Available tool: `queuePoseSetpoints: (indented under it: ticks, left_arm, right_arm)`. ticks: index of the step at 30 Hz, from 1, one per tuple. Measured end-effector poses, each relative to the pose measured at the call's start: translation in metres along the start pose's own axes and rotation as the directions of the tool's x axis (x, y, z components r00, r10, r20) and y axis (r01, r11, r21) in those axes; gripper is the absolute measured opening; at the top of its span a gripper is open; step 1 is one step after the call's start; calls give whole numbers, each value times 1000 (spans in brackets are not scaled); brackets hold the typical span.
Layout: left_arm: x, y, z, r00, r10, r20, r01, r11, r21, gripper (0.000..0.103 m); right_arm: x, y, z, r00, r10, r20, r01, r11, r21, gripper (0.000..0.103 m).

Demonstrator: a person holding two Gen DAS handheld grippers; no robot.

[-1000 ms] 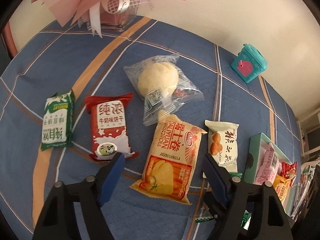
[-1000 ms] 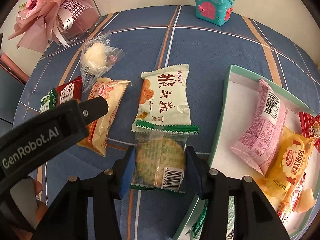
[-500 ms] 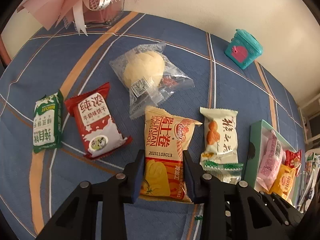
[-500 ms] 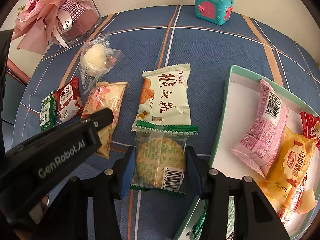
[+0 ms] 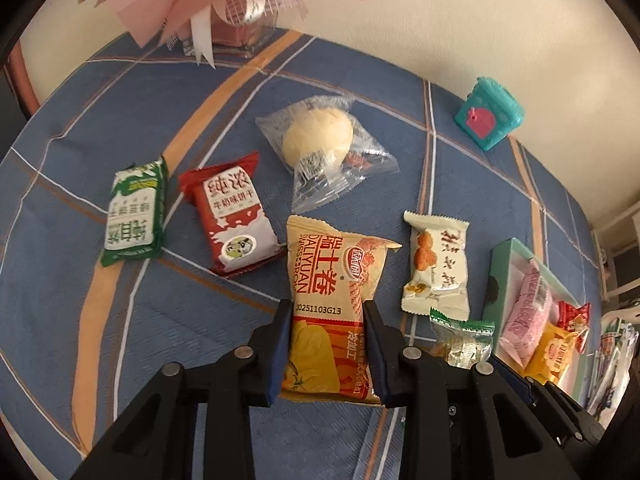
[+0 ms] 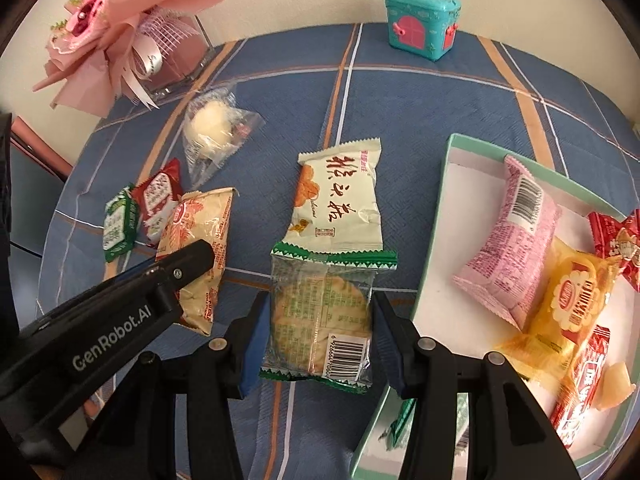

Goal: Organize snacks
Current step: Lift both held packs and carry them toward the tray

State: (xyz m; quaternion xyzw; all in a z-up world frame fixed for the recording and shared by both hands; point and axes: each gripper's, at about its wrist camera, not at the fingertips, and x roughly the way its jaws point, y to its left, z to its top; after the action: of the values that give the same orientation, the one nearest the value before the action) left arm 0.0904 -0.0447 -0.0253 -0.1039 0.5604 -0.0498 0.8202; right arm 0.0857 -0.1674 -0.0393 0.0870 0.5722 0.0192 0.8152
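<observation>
My left gripper point(image 5: 325, 312) is shut on the lower end of an orange snack bag point(image 5: 334, 276), which also shows in the right wrist view point(image 6: 200, 256). My right gripper point(image 6: 318, 304) is shut on a clear green-edged cracker packet point(image 6: 322, 316), just left of the mint-green box point(image 6: 430, 264). A white pastry packet point(image 6: 340, 196) lies just beyond it. A red packet point(image 5: 232, 220), a green packet point(image 5: 134, 212) and a clear-wrapped bun point(image 5: 320, 140) lie on the blue cloth.
The box holds a pink packet point(image 6: 516, 240), a yellow packet point(image 6: 568, 308) and red sweets point(image 6: 616, 240). A teal toy house point(image 6: 422, 24) and a pink bouquet point(image 6: 120, 40) stand at the back by the wall.
My left gripper closed from wide open onto the orange snack bag. The right gripper stayed shut on the cracker packet and barely moved.
</observation>
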Motion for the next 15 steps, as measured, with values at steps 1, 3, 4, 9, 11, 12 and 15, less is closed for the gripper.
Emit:
queuePoseSetpoints:
  ticks: [1, 3, 4, 9, 11, 12, 15]
  left_arm:
    - [-6, 0, -1, 1000, -3, 13, 3, 1000, 1, 36]
    - [-16, -1, -1, 999, -7, 35, 7, 1000, 5, 36]
    - [-21, -2, -2, 999, -7, 47, 6, 1000, 9, 36]
    - [-43, -7, -4, 995, -16, 98, 15, 1000, 18, 36]
    - [-52, -9, -5, 993, -21, 120, 18, 1000, 21, 36]
    - [-57, -11, -5, 991, -21, 134, 18, 1000, 24, 36]
    - [-71, -15, -7, 985, -23, 172, 17, 999, 33, 36]
  right_arm:
    - [-3, 0, 0, 1000, 3, 6, -3, 1000, 2, 51]
    - [-10, 0, -1, 1000, 7, 18, -7, 1000, 5, 51]
    - [-15, 0, -2, 1000, 8, 28, -8, 1000, 5, 51]
    - [-37, -4, -7, 998, 4, 66, -5, 1000, 10, 51]
    - [-47, -7, -10, 996, 11, 85, -12, 1000, 20, 51]
    - [-51, -9, -10, 996, 13, 91, -15, 1000, 23, 51]
    - [-63, -9, -11, 993, 18, 119, -22, 999, 35, 51]
